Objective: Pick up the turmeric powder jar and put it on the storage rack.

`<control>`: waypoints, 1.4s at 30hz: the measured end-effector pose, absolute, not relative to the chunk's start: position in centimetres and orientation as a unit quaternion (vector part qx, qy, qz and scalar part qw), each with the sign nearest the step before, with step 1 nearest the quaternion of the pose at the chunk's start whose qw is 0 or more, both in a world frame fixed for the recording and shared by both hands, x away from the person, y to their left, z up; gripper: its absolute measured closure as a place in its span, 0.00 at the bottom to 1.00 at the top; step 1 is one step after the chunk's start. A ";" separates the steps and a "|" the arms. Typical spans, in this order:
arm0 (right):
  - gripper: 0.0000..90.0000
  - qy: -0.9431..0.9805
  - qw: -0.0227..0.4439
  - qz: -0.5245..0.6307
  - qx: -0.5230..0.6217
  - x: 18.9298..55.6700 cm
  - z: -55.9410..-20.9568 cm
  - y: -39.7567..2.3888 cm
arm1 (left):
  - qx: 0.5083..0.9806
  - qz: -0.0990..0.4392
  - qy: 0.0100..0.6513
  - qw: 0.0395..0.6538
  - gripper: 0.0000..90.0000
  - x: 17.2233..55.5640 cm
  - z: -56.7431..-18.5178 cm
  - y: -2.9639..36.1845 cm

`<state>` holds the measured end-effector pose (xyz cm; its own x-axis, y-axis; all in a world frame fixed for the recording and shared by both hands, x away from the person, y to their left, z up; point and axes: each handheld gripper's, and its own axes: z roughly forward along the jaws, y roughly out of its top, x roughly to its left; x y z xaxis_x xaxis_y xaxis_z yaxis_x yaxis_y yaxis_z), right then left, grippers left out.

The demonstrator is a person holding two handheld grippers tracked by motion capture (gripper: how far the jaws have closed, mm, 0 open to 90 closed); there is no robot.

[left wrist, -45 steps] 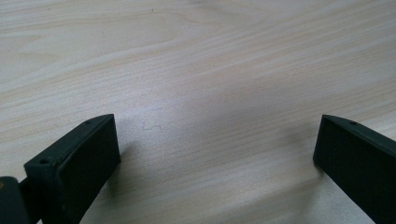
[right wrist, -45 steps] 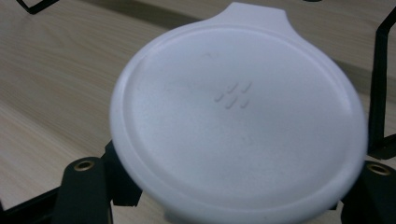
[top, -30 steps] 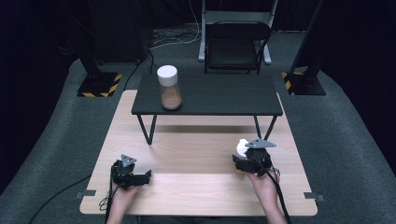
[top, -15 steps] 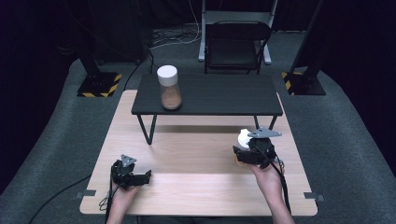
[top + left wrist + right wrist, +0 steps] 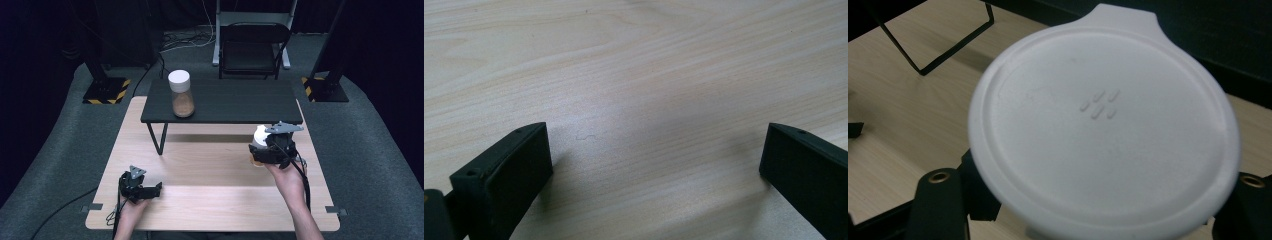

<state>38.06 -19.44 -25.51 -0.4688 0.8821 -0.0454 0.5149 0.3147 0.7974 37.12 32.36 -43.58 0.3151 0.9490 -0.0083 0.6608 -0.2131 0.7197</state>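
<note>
The right tongs (image 5: 261,150), at the right of the high view just below the black shelf's (image 5: 225,102) front edge, are clamped on a white-lidded jar (image 5: 1103,120) (four small raised dashes mark its lid, no readable writing). The left tongs (image 5: 157,189) rest at lower left with jaws wide apart, holding nothing. Bare tabletop (image 5: 210,165) lies between them; a second jar (image 5: 181,95) stands at the shelf's left end.

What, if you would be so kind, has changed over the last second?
The right claw, shut on a white-lidded jar, has moved forward toward the black shelf. The left claw stayed open on the wooden table; the other jar remained on the shelf.
</note>
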 end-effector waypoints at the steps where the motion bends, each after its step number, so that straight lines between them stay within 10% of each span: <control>1: 0.33 0.773 0.249 0.371 0.451 38.1 -25.2 -19.4 | 0.745 0.226 0.540 0.319 0.00 37.1 -43.6 32.4; 42: 0.33 0.737 0.288 0.389 0.472 43.1 -16.3 -16.7 | 0.746 0.225 0.538 0.320 0.00 37.2 -43.6 32.4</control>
<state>43.11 -16.67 -16.33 -0.3888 0.9195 -0.0578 0.4713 0.2524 0.8451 37.17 32.39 -43.58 0.3188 0.9478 -0.0078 0.6597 -0.2160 0.7198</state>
